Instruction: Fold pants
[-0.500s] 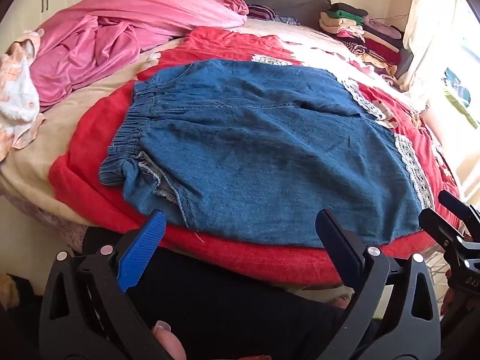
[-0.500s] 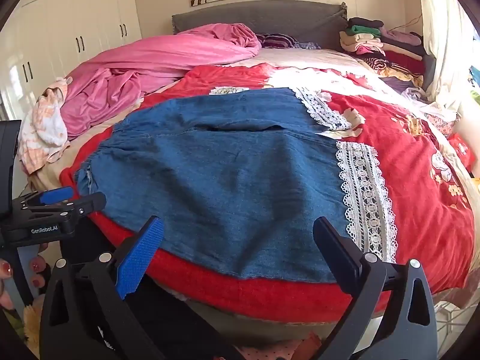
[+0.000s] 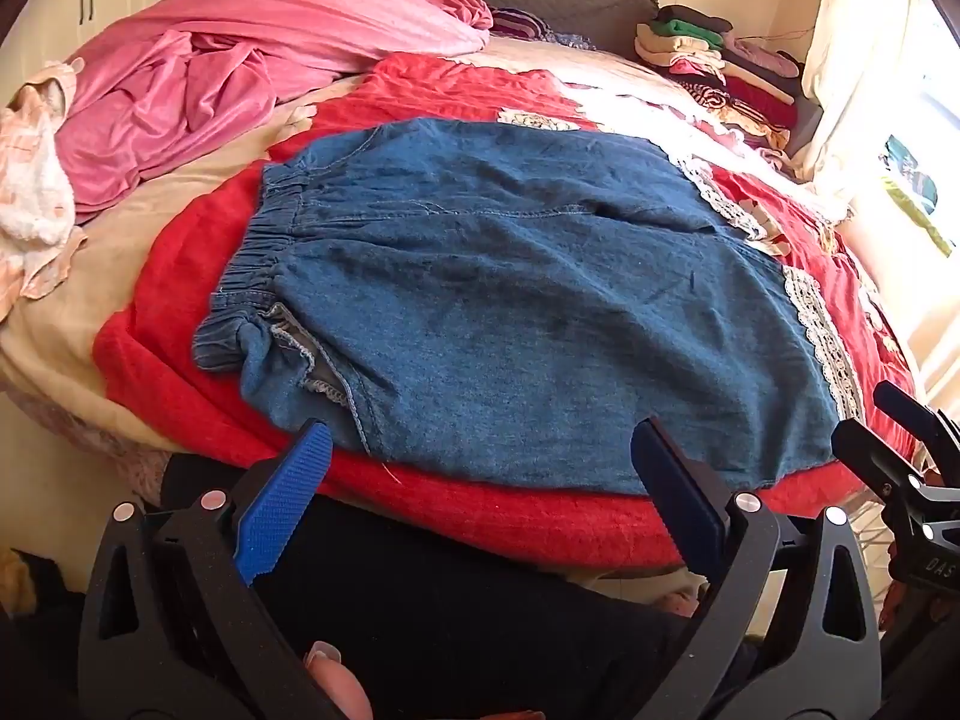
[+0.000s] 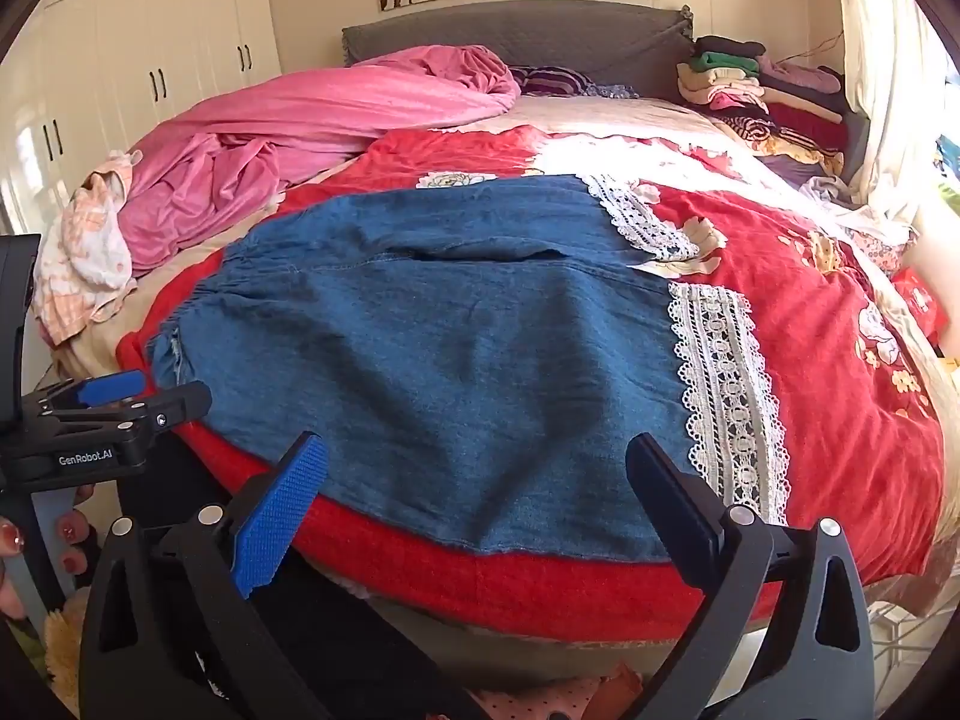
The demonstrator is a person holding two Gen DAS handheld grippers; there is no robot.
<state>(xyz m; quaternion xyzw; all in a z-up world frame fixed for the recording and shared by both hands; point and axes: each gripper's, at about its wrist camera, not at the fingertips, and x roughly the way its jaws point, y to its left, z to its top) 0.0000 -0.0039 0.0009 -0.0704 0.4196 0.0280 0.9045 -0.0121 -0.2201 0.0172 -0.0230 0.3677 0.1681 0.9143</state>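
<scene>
Blue denim pants (image 3: 510,300) lie spread flat on a red blanket (image 3: 180,276) on the bed, elastic waistband (image 3: 264,252) to the left, white lace hems (image 4: 726,396) to the right. My left gripper (image 3: 480,450) hovers open just short of the pants' near edge, nothing between its fingers. My right gripper (image 4: 477,462) also stands open at the near edge, further toward the lace end, holding nothing. In the right wrist view the left gripper (image 4: 114,402) shows at the left by the waistband; in the left wrist view the right gripper (image 3: 900,444) shows at the right edge.
A crumpled pink duvet (image 4: 288,144) and a peach-white garment (image 4: 90,252) lie at the bed's left. Folded clothes (image 4: 750,84) are stacked at the far right by the grey headboard (image 4: 516,36). White wardrobes (image 4: 138,60) line the left wall. A hand (image 4: 36,540) holds the left gripper.
Both views have shifted only slightly; the pants lie as before and both grippers remain open at the near edge.
</scene>
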